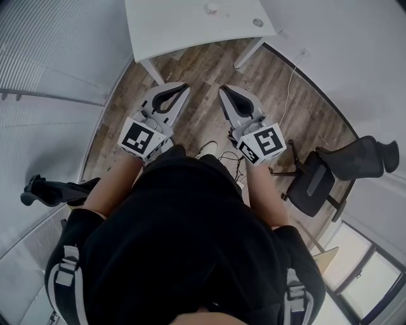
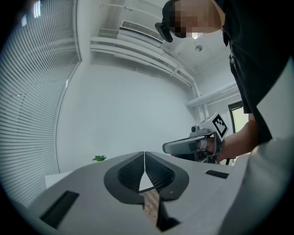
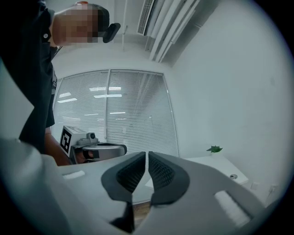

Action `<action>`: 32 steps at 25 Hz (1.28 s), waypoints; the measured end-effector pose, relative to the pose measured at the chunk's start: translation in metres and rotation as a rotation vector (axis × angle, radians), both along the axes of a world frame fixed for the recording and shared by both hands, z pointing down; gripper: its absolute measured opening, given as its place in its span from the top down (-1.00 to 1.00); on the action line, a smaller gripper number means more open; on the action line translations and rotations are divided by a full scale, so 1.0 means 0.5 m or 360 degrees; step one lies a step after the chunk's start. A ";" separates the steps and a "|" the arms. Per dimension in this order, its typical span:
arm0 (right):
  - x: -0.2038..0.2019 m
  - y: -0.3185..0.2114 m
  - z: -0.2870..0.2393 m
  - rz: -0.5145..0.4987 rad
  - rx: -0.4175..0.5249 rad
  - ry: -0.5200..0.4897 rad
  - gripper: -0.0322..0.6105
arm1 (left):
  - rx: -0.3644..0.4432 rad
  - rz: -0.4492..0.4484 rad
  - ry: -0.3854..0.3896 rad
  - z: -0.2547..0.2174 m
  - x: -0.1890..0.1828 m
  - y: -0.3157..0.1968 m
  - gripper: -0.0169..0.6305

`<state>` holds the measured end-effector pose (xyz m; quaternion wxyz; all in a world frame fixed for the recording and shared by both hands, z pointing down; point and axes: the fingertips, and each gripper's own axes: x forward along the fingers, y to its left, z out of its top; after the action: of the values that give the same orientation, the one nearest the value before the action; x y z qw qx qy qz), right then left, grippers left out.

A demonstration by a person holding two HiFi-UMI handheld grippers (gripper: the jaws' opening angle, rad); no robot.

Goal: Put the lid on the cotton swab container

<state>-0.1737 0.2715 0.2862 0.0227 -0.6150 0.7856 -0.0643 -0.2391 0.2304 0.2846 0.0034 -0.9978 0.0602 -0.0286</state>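
The only candidate for the job is a small round piece (image 1: 257,22) sitting on the white table (image 1: 177,25), close to its right edge near the front right corner. It is too small to tell whether it is the lid or the container. The right gripper view is catching it too (image 3: 234,176), low on the right, with a little green plant (image 3: 214,148) standing further back on the same table. A pale object (image 1: 211,7) is lying toward the table's far edge, too small to make out.

Both grippers are hanging well short of the table, over the wooden floor (image 1: 203,120), held side by side in front of the person's body and pointing at the front edge. The left gripper (image 1: 184,86) is showing its jaws pressed together with nothing between them. The right gripper (image 1: 222,89) is matching it, its jaws drawn in to a hairline slit and empty. A black office chair (image 1: 317,181) is standing off to the right.
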 end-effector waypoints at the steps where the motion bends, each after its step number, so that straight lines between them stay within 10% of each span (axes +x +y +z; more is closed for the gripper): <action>1: 0.000 0.000 0.001 0.0005 -0.0007 0.0004 0.77 | 0.0002 0.0002 -0.0004 0.002 -0.001 0.001 0.91; 12: 0.012 0.007 0.013 0.0059 -0.0052 0.0007 0.06 | -0.0009 -0.0003 0.0019 0.000 -0.006 0.003 0.05; 32: 0.117 0.072 0.029 -0.0058 -0.0034 -0.0001 0.02 | -0.0033 -0.0106 -0.0033 0.024 0.096 0.070 0.02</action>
<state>-0.1153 0.3074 0.3004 0.0152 -0.6007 0.7959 -0.0733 -0.1913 0.2653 0.2965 -0.0071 -0.9949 0.0929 -0.0398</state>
